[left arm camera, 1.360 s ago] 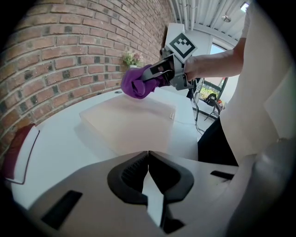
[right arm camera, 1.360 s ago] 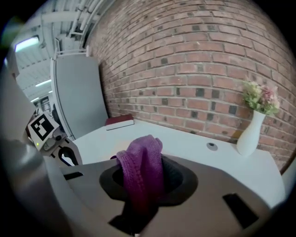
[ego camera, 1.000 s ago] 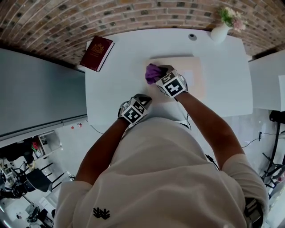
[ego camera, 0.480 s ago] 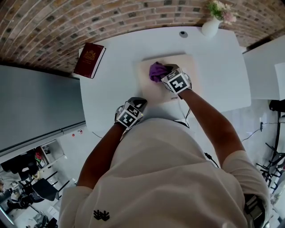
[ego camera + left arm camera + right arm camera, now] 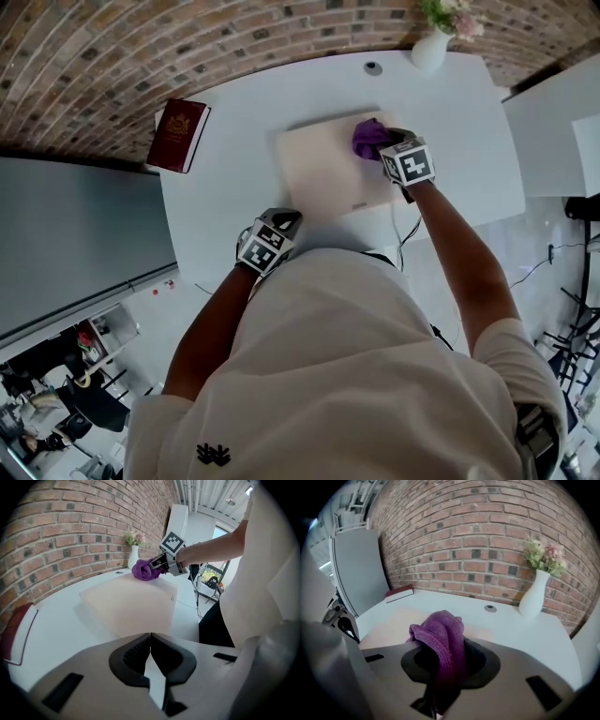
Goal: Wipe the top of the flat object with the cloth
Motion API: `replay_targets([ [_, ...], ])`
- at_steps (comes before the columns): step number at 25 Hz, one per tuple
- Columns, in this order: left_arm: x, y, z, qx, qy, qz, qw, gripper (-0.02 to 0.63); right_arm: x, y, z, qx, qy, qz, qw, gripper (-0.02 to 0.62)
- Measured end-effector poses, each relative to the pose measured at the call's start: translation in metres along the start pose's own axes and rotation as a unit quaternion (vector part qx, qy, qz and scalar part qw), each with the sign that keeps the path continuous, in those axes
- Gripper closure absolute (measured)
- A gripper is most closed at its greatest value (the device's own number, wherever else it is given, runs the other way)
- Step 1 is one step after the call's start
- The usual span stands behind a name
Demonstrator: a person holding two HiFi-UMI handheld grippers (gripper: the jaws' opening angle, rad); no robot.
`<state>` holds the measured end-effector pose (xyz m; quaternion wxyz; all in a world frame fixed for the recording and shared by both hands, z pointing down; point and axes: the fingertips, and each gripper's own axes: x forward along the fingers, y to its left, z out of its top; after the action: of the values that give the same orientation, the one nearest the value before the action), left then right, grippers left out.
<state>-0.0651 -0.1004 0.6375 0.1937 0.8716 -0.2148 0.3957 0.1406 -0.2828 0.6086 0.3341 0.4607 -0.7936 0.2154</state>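
- Since a second ago the right claw (image 5: 387,142) has dragged the purple cloth (image 5: 368,137) across the beige board (image 5: 323,178), from the far left part over to the far right corner.
- The left claw (image 5: 284,217) hasn't really gone anywhere. It sits over the near edge of the white desk (image 5: 225,187), just off the board's near left corner.
- The right claw is pinching the cloth. In the right gripper view the cloth (image 5: 440,634) is bunched up between the jaws, with a wad sticking out past the tips.
- The wad is down on the board's top surface, right by the far right corner.
- The left claw is pressed together with nothing in it. In the left gripper view the tips (image 5: 150,641) meet, and you only see the desk through the little gap behind them.
- The board lies flat in the middle of the desk, slightly skewed to the desk edges.
- From the left gripper view you look across the board (image 5: 131,604) at the right claw (image 5: 157,564) and the cloth (image 5: 142,570) on the far side.
- A dark red book (image 5: 177,135) lies at the far left corner of the desk, well apart from the board.
- A white vase (image 5: 429,49) with flowers stands at the far right, against the brick wall.
- A small round disc (image 5: 373,67) sits in the desk between the vase and the board.
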Motion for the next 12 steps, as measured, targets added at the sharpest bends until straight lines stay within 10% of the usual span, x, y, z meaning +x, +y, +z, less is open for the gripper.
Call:
replay_targets([
  [12,0.001,-0.001,0.001,0.0,-0.001,0.002,1.0,0.581,-0.021,-0.066,-0.014,0.042,0.017,-0.062,0.997,0.476],
])
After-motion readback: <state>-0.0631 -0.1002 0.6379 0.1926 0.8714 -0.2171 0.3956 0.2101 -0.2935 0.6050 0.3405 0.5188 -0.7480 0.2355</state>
